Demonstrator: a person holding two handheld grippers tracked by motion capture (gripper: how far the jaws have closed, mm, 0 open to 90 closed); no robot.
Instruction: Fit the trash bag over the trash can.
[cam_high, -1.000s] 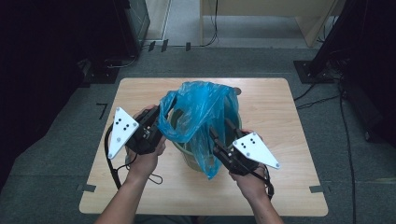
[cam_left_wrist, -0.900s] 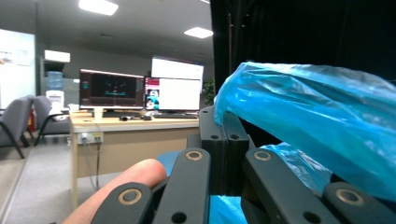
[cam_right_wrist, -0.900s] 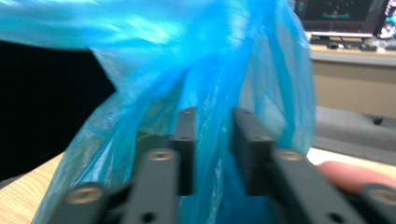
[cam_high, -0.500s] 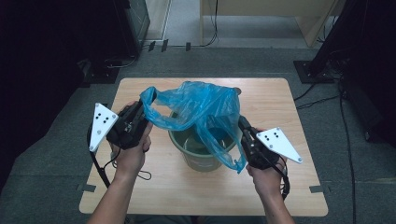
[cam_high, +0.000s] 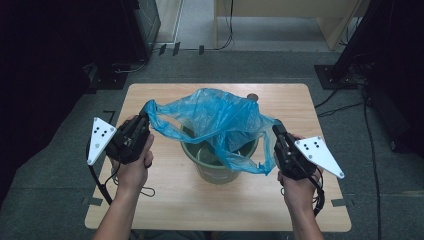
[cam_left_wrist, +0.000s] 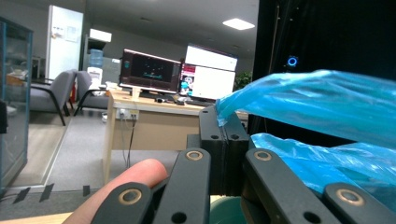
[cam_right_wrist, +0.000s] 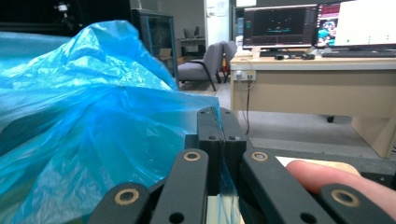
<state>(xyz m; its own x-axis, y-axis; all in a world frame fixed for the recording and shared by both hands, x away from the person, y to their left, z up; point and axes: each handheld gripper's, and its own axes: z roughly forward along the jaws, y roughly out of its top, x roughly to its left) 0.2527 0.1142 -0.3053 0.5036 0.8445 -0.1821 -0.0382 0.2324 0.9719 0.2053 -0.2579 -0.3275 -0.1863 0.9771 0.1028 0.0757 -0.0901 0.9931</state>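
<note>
A thin blue plastic bag (cam_high: 220, 122) is stretched wide above a green bucket (cam_high: 217, 160) that stands mid-table. My left gripper (cam_high: 145, 116) pinches the bag's left edge, jaws shut on the film; the left gripper view shows the blue bag (cam_left_wrist: 327, 112) running off to the right from my left gripper (cam_left_wrist: 223, 116). My right gripper (cam_high: 276, 130) is shut on the bag's right edge; in the right gripper view the blue bag (cam_right_wrist: 88, 121) billows to the left of my right gripper (cam_right_wrist: 217, 114). Part of the bag hangs down into the bucket.
The wooden table (cam_high: 165, 200) has bare room in front of and beside the bucket. A small round object (cam_high: 252, 97) lies near the far edge behind the bag. Dark equipment and cables stand on the floor around the table.
Both hands have moved apart, left hand to the left and right hand to the right. The bag, bunched over the bucket a second ago, is now pulled wide and flatter above it.
</note>
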